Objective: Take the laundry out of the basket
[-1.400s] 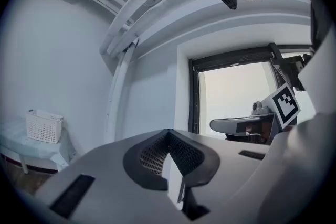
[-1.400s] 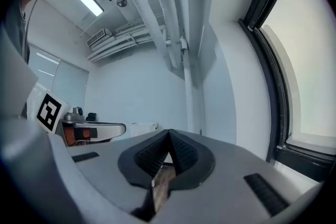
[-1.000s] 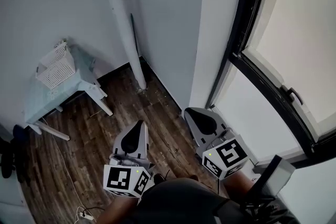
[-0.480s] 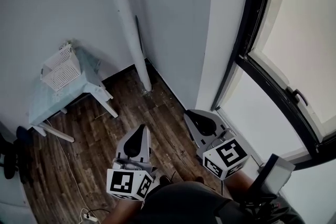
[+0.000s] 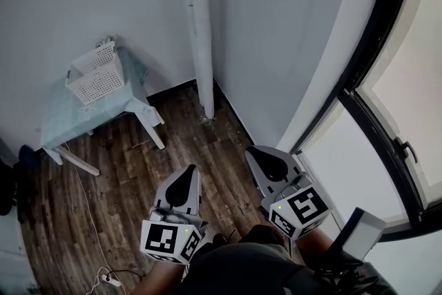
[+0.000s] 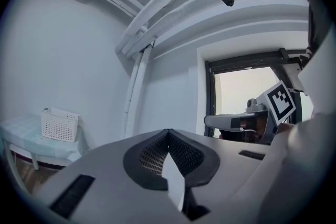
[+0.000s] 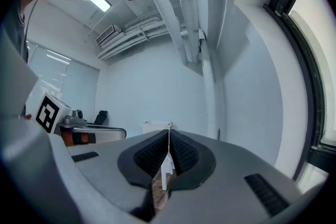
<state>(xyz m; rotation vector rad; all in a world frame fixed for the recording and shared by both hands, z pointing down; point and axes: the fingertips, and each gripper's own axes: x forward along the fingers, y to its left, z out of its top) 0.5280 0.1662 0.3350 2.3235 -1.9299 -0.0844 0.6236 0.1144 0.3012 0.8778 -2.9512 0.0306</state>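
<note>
A white perforated basket point(image 5: 97, 79) stands on a small pale table point(image 5: 65, 124) against the far wall, at the left of the head view. What it holds is not visible from here. Both grippers are low in front of the person, well short of the table. My left gripper point(image 5: 188, 170) is shut with nothing in it. My right gripper point(image 5: 258, 152) is also shut and empty. The left gripper view has the basket point(image 6: 59, 124) far off at the left. In the right gripper view the basket point(image 7: 154, 125) peeks just behind the closed tips point(image 7: 169, 131).
A white pipe point(image 5: 200, 31) runs down the room's corner to the dark wooden floor point(image 5: 124, 176). A dark-framed window point(image 5: 387, 100) fills the right side. A cable and power strip point(image 5: 107, 278) lie near the person's feet. A dark chair point(image 5: 10, 183) is at the left edge.
The head view has swung left and tilted, so the basket, table and pipe now sit further right in it. Both grippers stay shut and almost in place.
</note>
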